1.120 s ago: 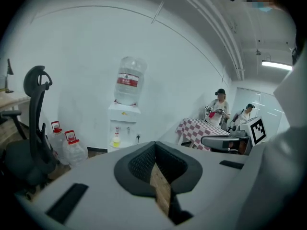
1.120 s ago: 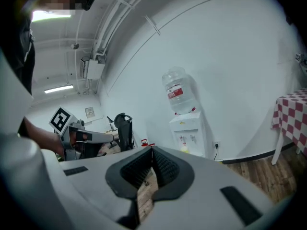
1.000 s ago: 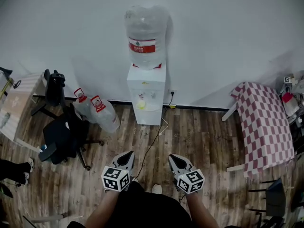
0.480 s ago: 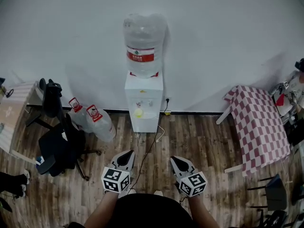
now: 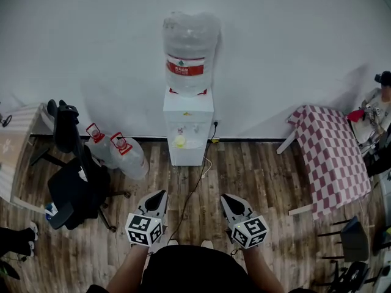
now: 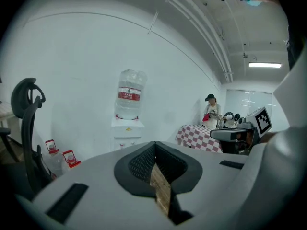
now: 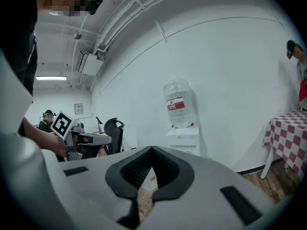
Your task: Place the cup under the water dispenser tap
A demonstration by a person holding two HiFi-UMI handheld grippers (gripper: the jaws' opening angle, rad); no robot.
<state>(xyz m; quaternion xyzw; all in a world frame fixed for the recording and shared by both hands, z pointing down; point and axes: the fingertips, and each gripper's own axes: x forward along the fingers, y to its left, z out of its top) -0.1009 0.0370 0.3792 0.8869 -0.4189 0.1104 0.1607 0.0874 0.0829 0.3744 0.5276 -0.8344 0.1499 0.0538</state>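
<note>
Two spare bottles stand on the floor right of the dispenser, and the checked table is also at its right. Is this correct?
No: the bottles stand on the floor left of the dispenser, as the head view shows. The checked table is at its right.

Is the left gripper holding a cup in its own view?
No, the jaws of the left gripper are shut together with nothing between them.

The yellow thing [image 5: 179, 141] on the water dispenser [image 5: 188, 127] front is too small to identify; the right gripper view's edge cuts the checkered table [image 7: 288, 133].
</note>
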